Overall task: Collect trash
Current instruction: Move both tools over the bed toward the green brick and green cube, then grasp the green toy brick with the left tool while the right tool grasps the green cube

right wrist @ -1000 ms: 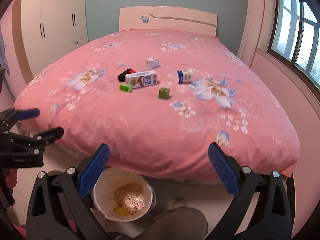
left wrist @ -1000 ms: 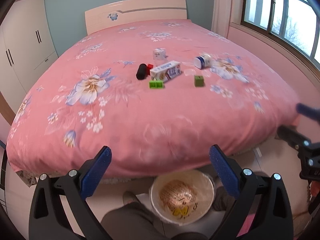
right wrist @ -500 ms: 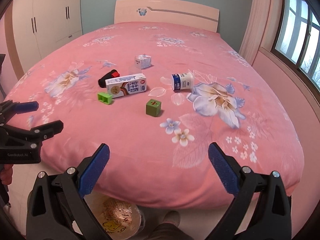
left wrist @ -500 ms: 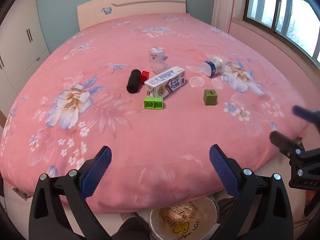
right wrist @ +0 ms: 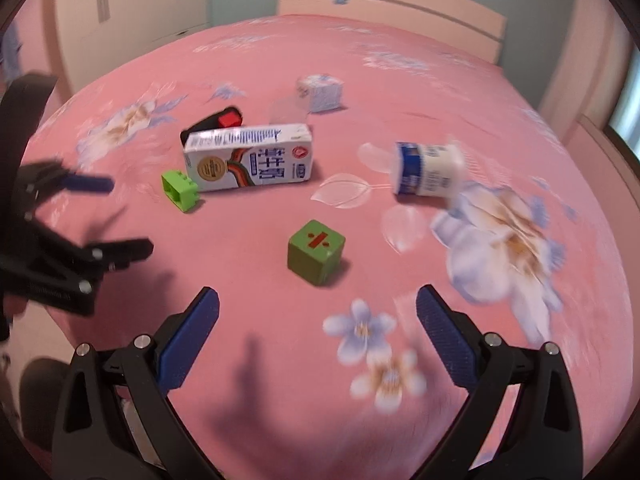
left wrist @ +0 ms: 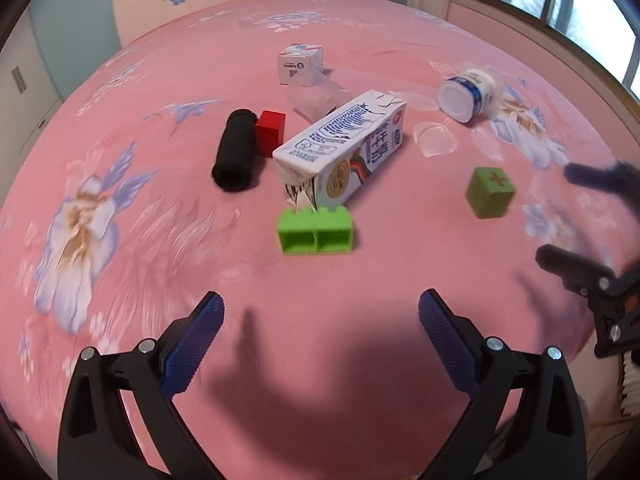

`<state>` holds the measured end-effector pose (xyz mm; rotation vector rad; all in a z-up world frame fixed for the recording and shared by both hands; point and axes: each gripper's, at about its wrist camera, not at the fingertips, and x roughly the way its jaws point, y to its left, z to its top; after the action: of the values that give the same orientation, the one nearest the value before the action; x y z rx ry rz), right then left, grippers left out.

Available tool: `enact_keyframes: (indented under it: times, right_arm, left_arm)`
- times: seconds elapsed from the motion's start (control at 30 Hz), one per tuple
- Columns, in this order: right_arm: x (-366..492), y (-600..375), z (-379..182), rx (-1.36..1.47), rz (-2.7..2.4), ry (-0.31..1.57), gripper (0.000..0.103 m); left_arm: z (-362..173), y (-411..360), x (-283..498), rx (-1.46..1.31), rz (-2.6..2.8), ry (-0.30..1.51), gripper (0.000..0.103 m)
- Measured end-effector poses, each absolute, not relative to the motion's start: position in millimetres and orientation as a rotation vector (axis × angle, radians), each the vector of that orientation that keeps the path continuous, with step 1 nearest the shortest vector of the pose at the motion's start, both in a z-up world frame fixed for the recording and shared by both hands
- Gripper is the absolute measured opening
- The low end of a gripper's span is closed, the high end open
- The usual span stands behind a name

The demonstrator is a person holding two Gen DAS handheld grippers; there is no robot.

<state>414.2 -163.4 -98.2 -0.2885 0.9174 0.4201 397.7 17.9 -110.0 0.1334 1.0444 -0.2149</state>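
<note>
Our left claw [left wrist: 320, 320] hangs released and empty above the pink bedspread [left wrist: 120, 280]; beyond it we see a green brick [left wrist: 316, 232] just in front of the milk carton [left wrist: 344, 152] lying on its side. Our right claw [right wrist: 318, 312] is likewise released, a green cube [right wrist: 316, 251] just ahead, a yogurt cup [right wrist: 428, 174] tipped over farther right.
</note>
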Motion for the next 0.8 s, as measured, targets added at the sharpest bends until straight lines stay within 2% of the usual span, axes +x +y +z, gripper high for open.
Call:
enact_keyframes:
  times: [0.3, 0.33, 0.5, 0.53, 0.57, 0.63, 0.67, 0.8]
  right_arm:
    - [458, -159, -130, -0.308, 0.563, 0.975, 0.096]
    - [461, -156, -134, -0.312, 0.579, 0.984, 0.093]
    - [470, -147, -140, -0.344, 0.625, 0.982, 0.075]
    - [472, -146, -140, -0.340, 0.632, 0.985, 0.066]
    - [473, -145, -139, -0.338, 0.637, 0.988, 0.061]
    - [471, -145, -139, -0.339, 0.645, 0.990, 0.041]
    - [470, -146, -139, -0.340, 0.644, 0.989, 0.040]
    - [463, -149, -135, -0.340, 0.628, 0.983, 0.040]
  left_arm:
    - [-134, 15, 435, 0.138, -0.265, 1.059, 0.098]
    - [-135, 14, 438, 0.137, -0.266, 1.055, 0.097]
    - [-136, 13, 447, 0.132, -0.262, 1.047, 0.077]
    - [-136, 14, 448, 0.128, -0.260, 1.046, 0.074]
    - [-135, 15, 447, 0.121, -0.258, 1.042, 0.066]
    - [-134, 17, 448, 0.119, -0.258, 1.039, 0.054]
    - [-134, 18, 448, 0.116, -0.260, 1.039, 0.046]
    - [-130, 19, 445, 0.118, -0.261, 1.043, 0.046]
